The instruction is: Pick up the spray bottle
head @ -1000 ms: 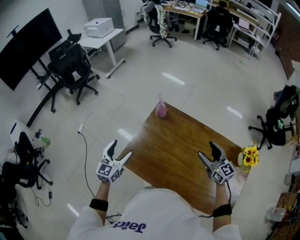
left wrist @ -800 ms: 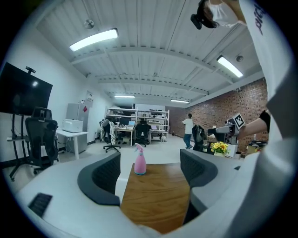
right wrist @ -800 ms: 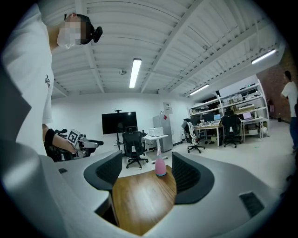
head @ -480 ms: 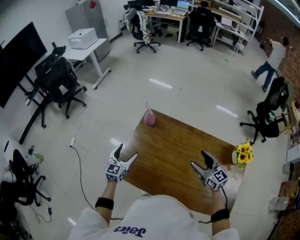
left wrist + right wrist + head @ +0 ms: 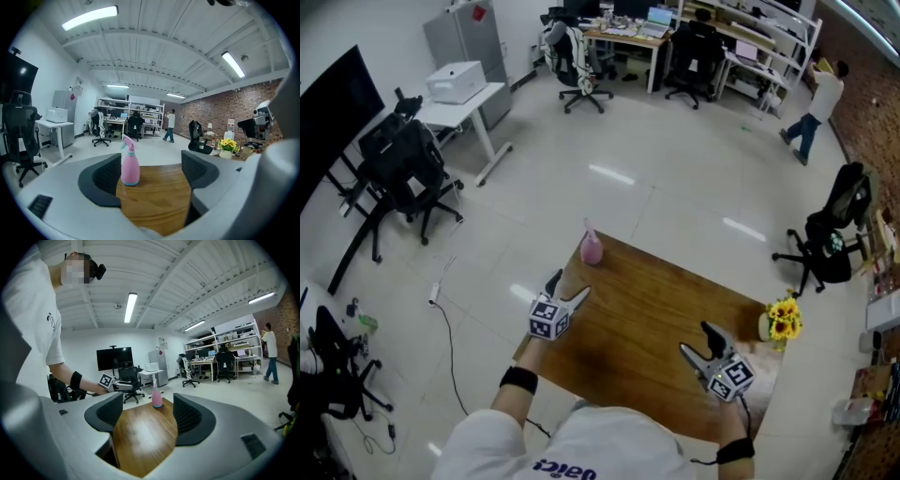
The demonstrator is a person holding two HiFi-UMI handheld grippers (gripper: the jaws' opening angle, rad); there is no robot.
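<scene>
The left tool (image 5: pixel 568 286) has pushed forward. A second ago it hung off the near left corner of the counter (image 5: pixel 666 300); now it is over the counter's left edge and much nearer the spray bottle (image 5: pixel 592 247). The right tool (image 5: pixel 696 339) has barely shifted and sits back over the near right part. I read this as the left tool making the approach: the reach is under way, but the grab has not begun.

Both tools are wide open, with only bare wood between their jaws. The bottle stands upright at the counter's far left corner, ahead of the left tool and apart from it. Along that tool's own line it sits left of centre, close by the left jaw, so a small leftward shift should centre it. From the right tool it is well ahead, far across the counter.
</scene>
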